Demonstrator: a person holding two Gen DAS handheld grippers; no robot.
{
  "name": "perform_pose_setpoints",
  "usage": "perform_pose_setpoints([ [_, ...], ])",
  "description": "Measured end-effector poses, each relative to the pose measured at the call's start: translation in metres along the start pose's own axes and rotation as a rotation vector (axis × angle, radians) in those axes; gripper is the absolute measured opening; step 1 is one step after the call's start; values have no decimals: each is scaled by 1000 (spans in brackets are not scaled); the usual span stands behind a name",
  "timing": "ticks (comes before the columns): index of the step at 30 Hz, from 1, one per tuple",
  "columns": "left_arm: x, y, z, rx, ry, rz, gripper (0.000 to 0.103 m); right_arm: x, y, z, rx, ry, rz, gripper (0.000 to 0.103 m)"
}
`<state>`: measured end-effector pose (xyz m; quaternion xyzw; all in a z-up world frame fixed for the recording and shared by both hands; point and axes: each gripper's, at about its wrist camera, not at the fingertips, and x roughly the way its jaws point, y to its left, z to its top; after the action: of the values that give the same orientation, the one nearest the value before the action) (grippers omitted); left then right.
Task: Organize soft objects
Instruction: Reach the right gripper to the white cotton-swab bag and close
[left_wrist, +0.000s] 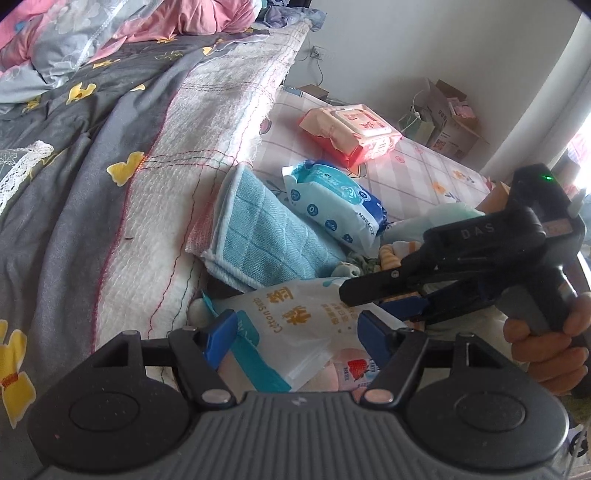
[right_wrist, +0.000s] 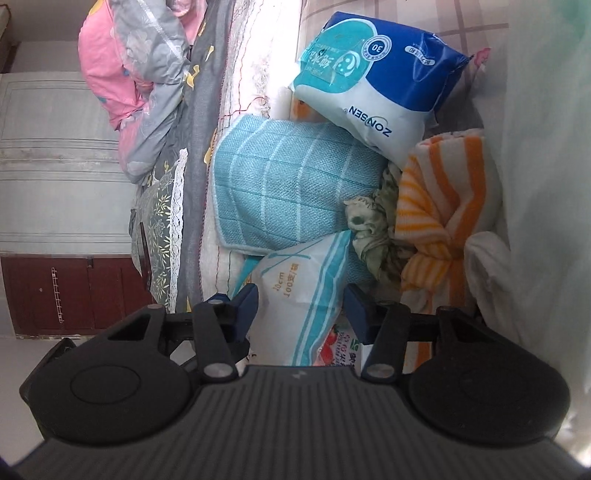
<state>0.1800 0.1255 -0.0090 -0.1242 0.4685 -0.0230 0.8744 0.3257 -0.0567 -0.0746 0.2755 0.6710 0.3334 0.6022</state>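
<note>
the white and teal plastic pouch of cotton swabs (left_wrist: 291, 332) lies on the bed among a heap of soft things, printed "cotton swab" in orange beside large orange characters; from the right wrist view its other face (right_wrist: 299, 295) reads "10cm" and "100" with characters. the left gripper (left_wrist: 299, 338) stands open astride the pouch, blue pads on either side, not pressing it. the right gripper (right_wrist: 301, 312) also brackets the pouch; whether its pads bear on the crinkled film i cannot tell. under the pouch peeks a pink packet with a strawberry picture (left_wrist: 356, 373), its small writing unreadable.

just behind lies a folded teal waffle-weave cloth with pale grid lines (right_wrist: 291, 188). leaning on it is a glossy blue and white soft pack (right_wrist: 373, 81) marked "zonsen" and "30" in a ring. beside these sit a knotted orange and white striped knit cloth (right_wrist: 439, 206) and a crumpled green patterned rag (right_wrist: 373, 229).

farther off on the pink checked mattress rests a red and pink wipes pack with a flip lid (left_wrist: 351, 133). the black body of the right gripper carries embossed "das" (left_wrist: 476, 229). a grey quilt with yellow shapes (left_wrist: 74, 184) covers the bed
</note>
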Motion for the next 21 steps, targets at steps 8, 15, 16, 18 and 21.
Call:
perform_pose_setpoints([
  [8, 15, 9, -13, -32, 70, 20, 72, 6, 3, -4, -48, -10, -39, 38],
  [15, -8, 3, -17, -20, 0, 14, 64, 1, 13, -10, -86, -33, -27, 33],
  [16, -11, 1, -18, -16, -9, 11, 64, 1, 16, -12, -94, -37, -24, 32],
  [18, -17, -2, -18, -19, -29, 5, 63, -3, 20, -14, -106, -46, -16, 32],
  [21, -29, -8, -18, -13, -62, -7, 63, -11, 25, -17, -118, -61, 0, 31],
])
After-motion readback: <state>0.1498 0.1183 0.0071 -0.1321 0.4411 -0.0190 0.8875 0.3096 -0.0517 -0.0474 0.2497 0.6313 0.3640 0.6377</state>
